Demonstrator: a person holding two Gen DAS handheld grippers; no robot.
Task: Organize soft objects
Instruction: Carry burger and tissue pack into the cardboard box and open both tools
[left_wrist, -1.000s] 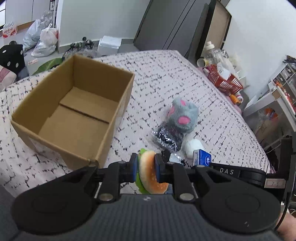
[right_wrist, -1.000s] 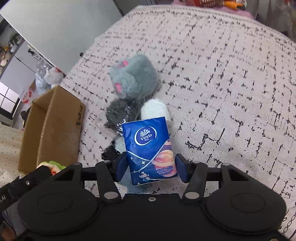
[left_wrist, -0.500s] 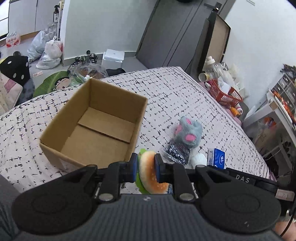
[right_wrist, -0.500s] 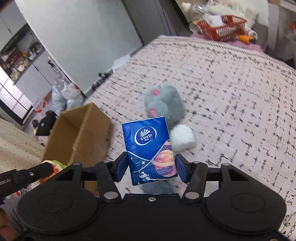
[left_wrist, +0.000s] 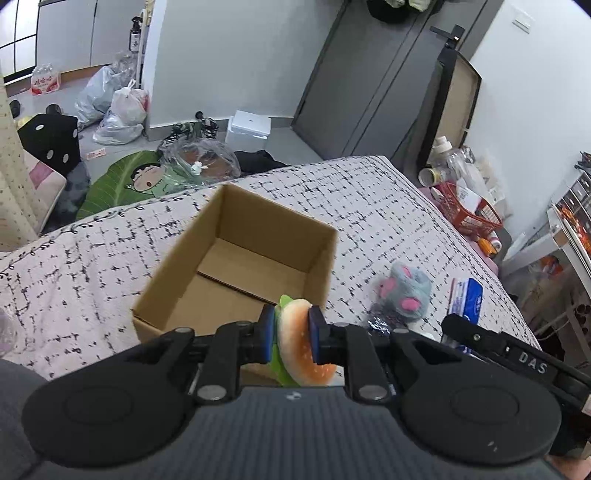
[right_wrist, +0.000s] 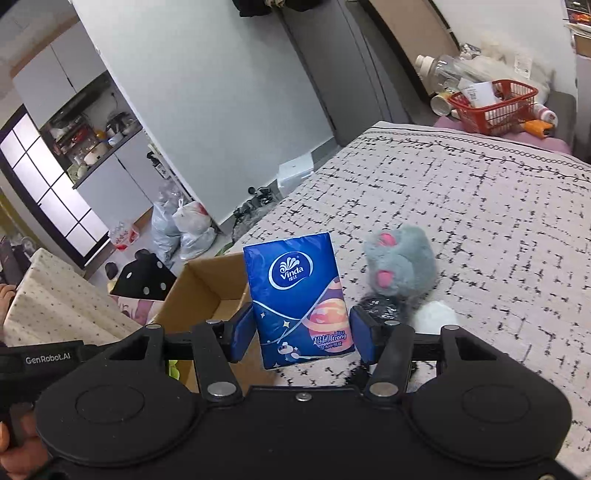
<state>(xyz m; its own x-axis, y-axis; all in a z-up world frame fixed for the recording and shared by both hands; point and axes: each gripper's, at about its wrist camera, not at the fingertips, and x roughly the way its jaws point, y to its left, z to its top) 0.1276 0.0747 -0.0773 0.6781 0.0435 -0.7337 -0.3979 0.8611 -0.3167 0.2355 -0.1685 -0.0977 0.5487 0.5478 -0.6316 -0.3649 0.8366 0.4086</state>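
right now the left gripper (left_wrist: 291, 334) pinches a soft burger toy (left_wrist: 301, 347) between its blue pads, held above the near wall of the open cardboard box (left_wrist: 236, 273) on the patterned bedspread (left_wrist: 388, 221). the right gripper (right_wrist: 301, 334) clamps a blue vinda tissue pack (right_wrist: 301, 295) upright, just beside the box's right edge. a grey plush mouse (right_wrist: 400, 264) lies on the bedspread near a crinkly dark packet (right_wrist: 380, 306) and a white soft bundle (right_wrist: 437, 314)
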